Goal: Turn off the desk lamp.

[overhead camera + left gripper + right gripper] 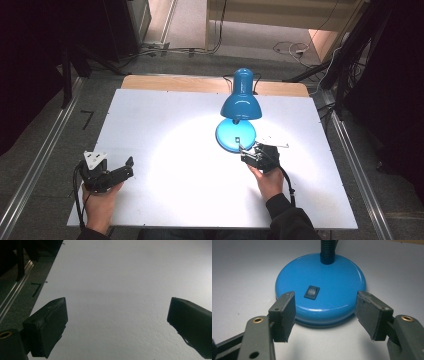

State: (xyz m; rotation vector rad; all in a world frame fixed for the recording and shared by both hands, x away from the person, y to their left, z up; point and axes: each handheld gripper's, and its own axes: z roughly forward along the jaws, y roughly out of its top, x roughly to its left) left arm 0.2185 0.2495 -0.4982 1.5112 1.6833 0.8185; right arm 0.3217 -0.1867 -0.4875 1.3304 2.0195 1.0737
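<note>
Two grippers sit on the white table (165,150) in the high view: the right gripper (250,152) just beside the blue lamp's (239,107) round base (232,136), the left gripper (117,172) well apart from the lamp. Left gripper view: jaws spread wide over bare table. Right gripper view: jaws wide apart, near the base, facing its black rocker switch (311,292), holding nothing

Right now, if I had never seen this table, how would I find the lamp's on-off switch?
Start at the white table and find the blue desk lamp near its far edge, shining down. Follow its black ribbed neck to the round blue base, which the right gripper faces with its jaws open. The switch is the small black rectangular rocker on top, the only dark patch on that glossy blue disc.
</note>
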